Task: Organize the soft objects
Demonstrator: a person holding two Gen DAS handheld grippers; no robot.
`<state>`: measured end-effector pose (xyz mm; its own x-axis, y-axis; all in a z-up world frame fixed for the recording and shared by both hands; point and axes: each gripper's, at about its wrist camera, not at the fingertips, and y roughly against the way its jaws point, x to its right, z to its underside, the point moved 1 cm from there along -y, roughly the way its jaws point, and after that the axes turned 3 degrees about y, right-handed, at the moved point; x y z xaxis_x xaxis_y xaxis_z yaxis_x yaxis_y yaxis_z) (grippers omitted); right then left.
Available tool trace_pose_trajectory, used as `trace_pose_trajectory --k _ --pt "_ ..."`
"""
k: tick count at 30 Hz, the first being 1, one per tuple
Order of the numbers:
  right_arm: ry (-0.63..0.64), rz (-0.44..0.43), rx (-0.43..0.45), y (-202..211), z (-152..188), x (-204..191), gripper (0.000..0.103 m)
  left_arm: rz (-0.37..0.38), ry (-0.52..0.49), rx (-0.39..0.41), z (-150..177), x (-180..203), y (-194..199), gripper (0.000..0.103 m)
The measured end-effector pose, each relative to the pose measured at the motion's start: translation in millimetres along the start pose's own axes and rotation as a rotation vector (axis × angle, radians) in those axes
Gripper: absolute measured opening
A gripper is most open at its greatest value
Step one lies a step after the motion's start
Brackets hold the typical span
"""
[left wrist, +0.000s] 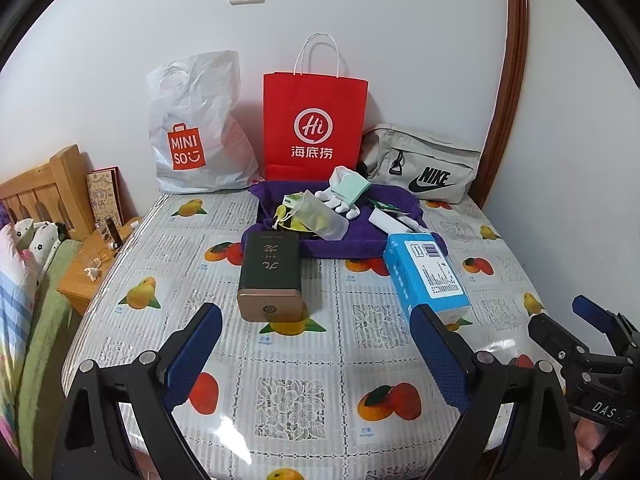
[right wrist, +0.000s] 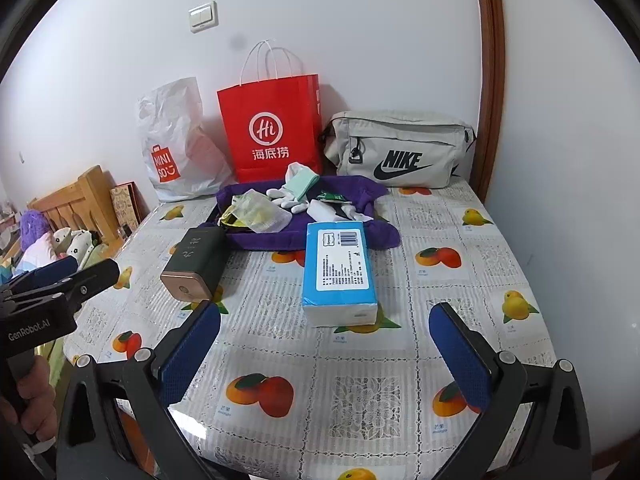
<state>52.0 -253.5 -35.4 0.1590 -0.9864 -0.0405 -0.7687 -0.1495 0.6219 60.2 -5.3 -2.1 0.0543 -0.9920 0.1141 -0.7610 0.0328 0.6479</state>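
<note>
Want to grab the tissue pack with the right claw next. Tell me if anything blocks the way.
Nothing visible does. The right claw is open with only bare tablecloth between it and the tissue pack. The dark box lies off to the left, the purple towel pile behind the pack.

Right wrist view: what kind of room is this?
Probably a bedroom at home. A wooden bed frame with stuffed toys stands beside the table, where shopping bags lean against the wall.

Bare tablecloth (right wrist: pixel 352 364) up front; dark box (right wrist: pixel 195 262), tissue pack (right wrist: pixel 340 268) beyond.
</note>
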Motion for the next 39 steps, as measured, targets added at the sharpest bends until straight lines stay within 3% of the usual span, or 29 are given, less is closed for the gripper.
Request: trace_pose_trajectory --k 39 --pt "0.003 0.004 0.006 8.3 4.2 -5.4 0.103 0.003 0.012 0.006 9.2 -5.1 6.3 0.095"
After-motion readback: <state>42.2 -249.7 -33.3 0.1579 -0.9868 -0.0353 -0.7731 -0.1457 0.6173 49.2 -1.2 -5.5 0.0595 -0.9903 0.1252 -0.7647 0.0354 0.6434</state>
